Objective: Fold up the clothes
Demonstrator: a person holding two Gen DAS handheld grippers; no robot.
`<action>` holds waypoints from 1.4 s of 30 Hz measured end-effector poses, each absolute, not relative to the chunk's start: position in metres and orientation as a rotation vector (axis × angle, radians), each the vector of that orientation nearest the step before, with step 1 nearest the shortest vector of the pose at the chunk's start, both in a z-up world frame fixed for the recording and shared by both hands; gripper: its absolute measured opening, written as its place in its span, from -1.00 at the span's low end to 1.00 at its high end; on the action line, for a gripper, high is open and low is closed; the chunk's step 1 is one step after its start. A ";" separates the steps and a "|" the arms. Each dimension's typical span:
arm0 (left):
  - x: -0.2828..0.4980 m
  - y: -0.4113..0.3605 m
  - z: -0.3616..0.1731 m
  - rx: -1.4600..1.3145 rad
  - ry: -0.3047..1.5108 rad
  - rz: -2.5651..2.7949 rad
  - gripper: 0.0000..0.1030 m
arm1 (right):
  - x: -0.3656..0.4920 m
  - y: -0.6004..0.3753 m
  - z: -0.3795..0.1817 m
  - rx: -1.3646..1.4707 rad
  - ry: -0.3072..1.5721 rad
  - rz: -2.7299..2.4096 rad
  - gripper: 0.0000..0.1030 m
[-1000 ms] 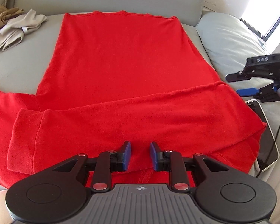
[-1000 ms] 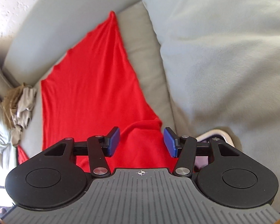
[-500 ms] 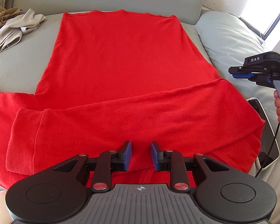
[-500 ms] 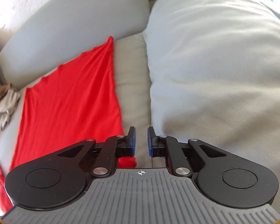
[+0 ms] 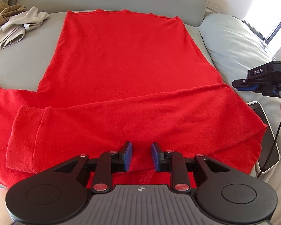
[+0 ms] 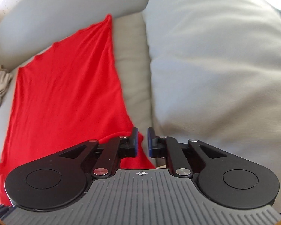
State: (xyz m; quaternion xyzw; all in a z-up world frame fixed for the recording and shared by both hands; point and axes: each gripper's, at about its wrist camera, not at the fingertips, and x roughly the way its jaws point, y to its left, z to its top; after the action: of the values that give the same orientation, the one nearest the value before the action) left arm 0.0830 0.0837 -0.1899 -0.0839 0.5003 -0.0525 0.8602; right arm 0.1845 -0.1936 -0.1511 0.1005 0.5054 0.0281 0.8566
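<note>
One grey sofa (image 5: pixel 18 71) carries everything. Spread flat across its seat from the backrest edge to the front edge lies the red sweater (image 5: pixel 121 65), one sleeve folded across its body near the front. A beige crumpled garment (image 5: pixel 18 28) sits at the seat's back left corner. A tablet (image 5: pixel 266 136) rests at the front right edge. The left gripper (image 5: pixel 141 156) hovers over the sweater's front part, fingers slightly spread, holding nothing. The right gripper (image 6: pixel 142 143), above the sweater's right edge, has just been closing; its fingers stand nearly together, empty.
</note>
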 end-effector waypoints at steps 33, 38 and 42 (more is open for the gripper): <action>0.029 0.528 -0.225 -1.274 0.523 0.520 -0.62 | 0.079 -0.007 0.016 0.501 0.901 0.639 0.44; 0.057 0.562 -0.247 -1.345 0.509 0.504 -0.74 | 0.089 0.035 0.013 0.458 0.908 0.685 0.44; 0.079 0.576 -0.250 -1.348 0.527 0.477 -0.74 | 0.095 0.043 0.009 0.434 0.907 0.681 0.44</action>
State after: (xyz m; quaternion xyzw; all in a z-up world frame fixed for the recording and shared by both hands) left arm 0.0788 0.5762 -0.2497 -0.6107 0.2386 0.2161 0.7235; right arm 0.0949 0.0433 0.0093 0.2038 0.4263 0.3197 0.8213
